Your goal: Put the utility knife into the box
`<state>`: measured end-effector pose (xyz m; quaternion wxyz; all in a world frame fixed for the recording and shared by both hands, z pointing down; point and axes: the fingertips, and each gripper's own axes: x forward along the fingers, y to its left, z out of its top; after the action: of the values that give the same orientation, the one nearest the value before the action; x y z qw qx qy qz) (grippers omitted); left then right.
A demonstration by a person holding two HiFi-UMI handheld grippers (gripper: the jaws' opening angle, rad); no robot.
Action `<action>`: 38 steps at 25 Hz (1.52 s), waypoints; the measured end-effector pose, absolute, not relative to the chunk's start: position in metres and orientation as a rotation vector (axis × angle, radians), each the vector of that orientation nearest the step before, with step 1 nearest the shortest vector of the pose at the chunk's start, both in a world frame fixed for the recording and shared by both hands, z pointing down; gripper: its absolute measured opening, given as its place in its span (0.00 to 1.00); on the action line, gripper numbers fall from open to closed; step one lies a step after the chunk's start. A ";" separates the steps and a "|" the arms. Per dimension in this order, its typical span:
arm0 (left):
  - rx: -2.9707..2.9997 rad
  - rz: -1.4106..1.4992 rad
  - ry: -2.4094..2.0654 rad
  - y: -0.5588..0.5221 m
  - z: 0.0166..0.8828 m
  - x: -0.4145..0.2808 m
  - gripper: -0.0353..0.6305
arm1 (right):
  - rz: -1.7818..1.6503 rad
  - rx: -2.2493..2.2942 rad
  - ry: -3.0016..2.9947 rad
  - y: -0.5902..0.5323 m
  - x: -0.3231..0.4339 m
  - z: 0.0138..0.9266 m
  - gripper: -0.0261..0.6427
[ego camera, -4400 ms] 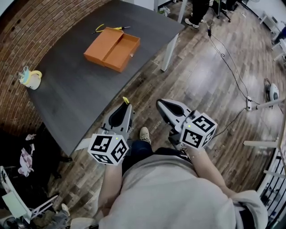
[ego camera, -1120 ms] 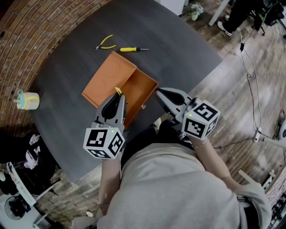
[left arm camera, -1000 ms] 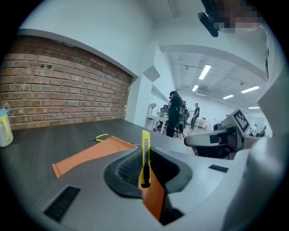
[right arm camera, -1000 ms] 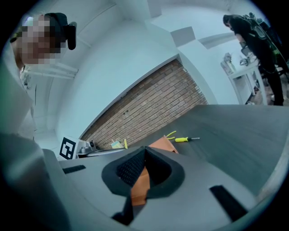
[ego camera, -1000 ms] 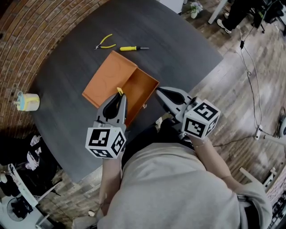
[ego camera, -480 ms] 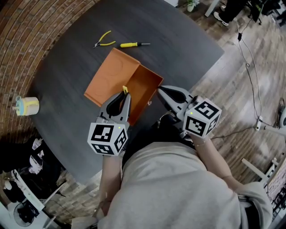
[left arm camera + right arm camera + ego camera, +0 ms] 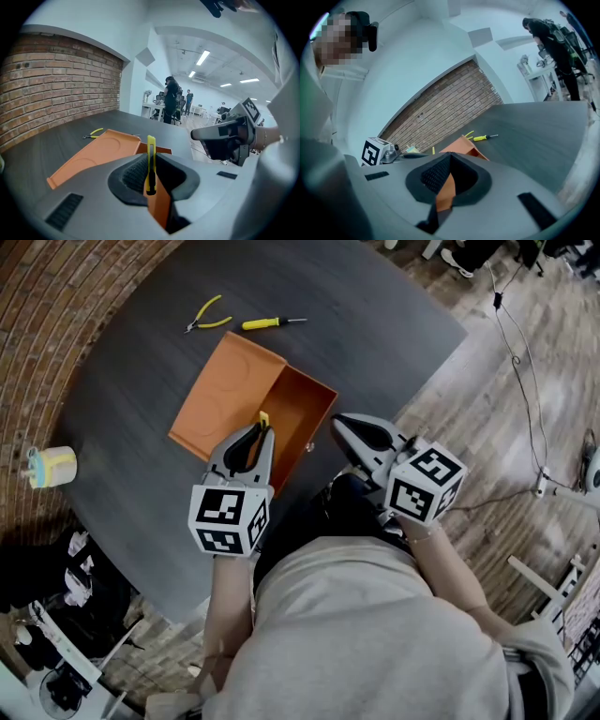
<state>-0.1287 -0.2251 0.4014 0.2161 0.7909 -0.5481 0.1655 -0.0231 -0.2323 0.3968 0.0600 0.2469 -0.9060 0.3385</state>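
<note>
Your left gripper [image 7: 255, 435] clamps utility knife [image 7: 150, 165] upright at box [image 7: 310, 387] near wall, likely for lowering in; right gripper [image 7: 349, 428] closed, empty, standing clear.

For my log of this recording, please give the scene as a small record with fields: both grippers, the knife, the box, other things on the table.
left gripper: shut on the utility knife, tip over the box
utility knife: yellow, upright between the jaws
right gripper: shut, empty, at the box's right
box: orange, open, visible inside empty
lid: flat, left of the compartment
table: dark; pliers and screwdriver beyond the box
</note>
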 end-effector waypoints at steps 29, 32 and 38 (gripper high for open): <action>2.095 0.858 -1.292 -0.242 0.496 -0.094 0.15 | 1.273 0.772 -2.643 -0.230 -0.024 0.425 0.05; 2.077 0.865 -1.280 -0.242 0.501 -0.094 0.15 | 1.284 0.779 -2.638 -0.230 -0.025 0.426 0.05; 2.064 0.894 -1.221 -0.242 0.514 -0.089 0.15 | 1.298 0.800 -2.626 -0.232 -0.023 0.430 0.05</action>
<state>-0.0894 -0.2423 0.5142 0.2870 0.7725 -0.4571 0.3346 -0.0229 -0.2315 0.4297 0.0525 0.2631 -0.8637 0.4267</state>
